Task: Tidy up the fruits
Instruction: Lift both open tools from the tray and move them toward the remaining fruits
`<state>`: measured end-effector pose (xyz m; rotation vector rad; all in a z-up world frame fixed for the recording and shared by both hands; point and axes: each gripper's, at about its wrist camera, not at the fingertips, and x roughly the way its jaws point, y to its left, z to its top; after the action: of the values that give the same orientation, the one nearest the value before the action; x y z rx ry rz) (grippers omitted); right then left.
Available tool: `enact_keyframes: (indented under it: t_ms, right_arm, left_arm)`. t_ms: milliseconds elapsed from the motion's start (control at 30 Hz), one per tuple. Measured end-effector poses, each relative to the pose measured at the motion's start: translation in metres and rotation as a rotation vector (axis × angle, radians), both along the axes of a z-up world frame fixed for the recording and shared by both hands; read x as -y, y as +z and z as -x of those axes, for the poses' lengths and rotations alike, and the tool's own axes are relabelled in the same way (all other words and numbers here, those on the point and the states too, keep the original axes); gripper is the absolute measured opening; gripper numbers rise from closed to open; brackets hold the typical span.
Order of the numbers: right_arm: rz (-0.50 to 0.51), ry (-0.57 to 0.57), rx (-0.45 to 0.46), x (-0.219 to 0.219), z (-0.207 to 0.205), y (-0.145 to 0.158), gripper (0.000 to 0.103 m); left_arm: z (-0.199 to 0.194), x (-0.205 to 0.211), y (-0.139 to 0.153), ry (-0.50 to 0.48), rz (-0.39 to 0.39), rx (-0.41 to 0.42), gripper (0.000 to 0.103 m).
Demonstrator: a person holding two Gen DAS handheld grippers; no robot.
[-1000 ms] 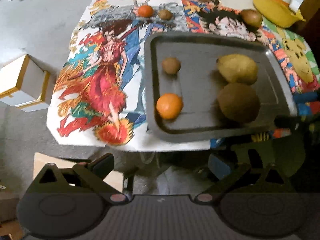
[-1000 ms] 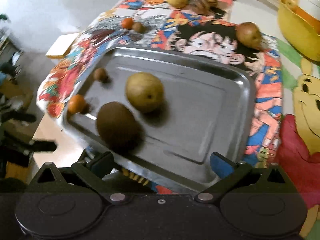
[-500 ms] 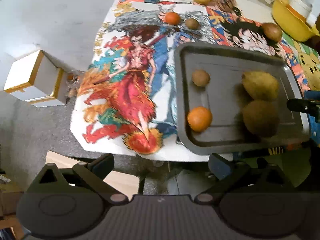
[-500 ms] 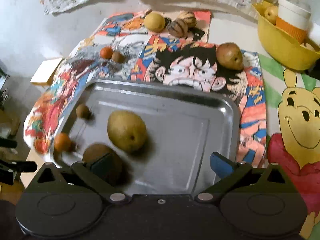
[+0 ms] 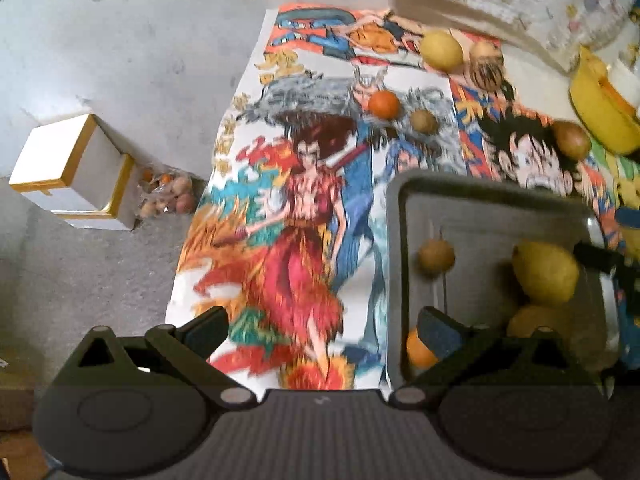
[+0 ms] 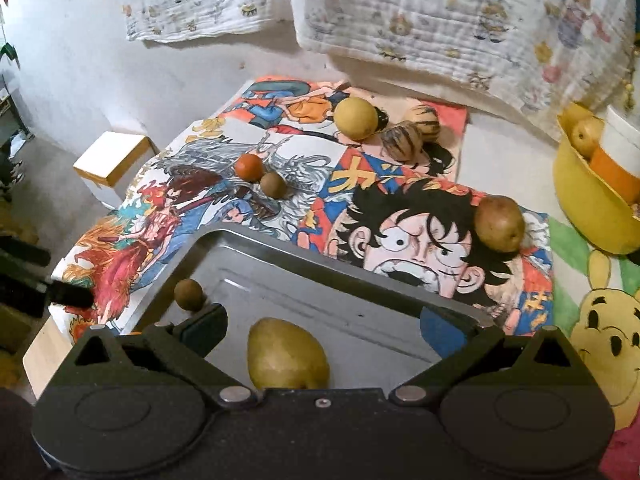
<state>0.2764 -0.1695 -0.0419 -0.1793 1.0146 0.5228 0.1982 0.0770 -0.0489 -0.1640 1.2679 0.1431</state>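
A grey metal tray [image 6: 320, 276] lies on the cartoon-print cloth [image 6: 400, 208], shallow with rounded corners. In the tray, the left wrist view shows four fruits: a small brown one [image 5: 436, 257] near the far left corner, an orange [image 5: 418, 350] at the near left edge, a yellow-green pear [image 5: 546, 272] to the right, and a yellowish fruit [image 5: 532, 320] just behind it, partly hidden. Beyond the tray on the cloth sit six more: a small orange [image 6: 249, 166] touching a small brown fruit [image 6: 273, 185], a yellow round one [image 6: 355, 118], two striped ones [image 6: 402, 142] side by side, and a brown pear [image 6: 499, 223] off the tray's far right corner. A yellow bowl [image 6: 588, 208] stands right of the cloth. The left gripper [image 5: 324, 330] hovers over the tray's left edge, fingers spread, holding nothing. The right gripper [image 6: 324, 320] hangs above the tray, fingers also spread and empty
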Motion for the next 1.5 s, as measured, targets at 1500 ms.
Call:
enact_keyframes:
  t_ms: [1500]
  right_arm:
    - [0.094, 0.180, 0.020, -0.085, -0.096, -0.048, 0.101]
  left_arm:
    - [-0.189, -0.042, -0.043, 0.212, 0.346, 0.001, 0.102]
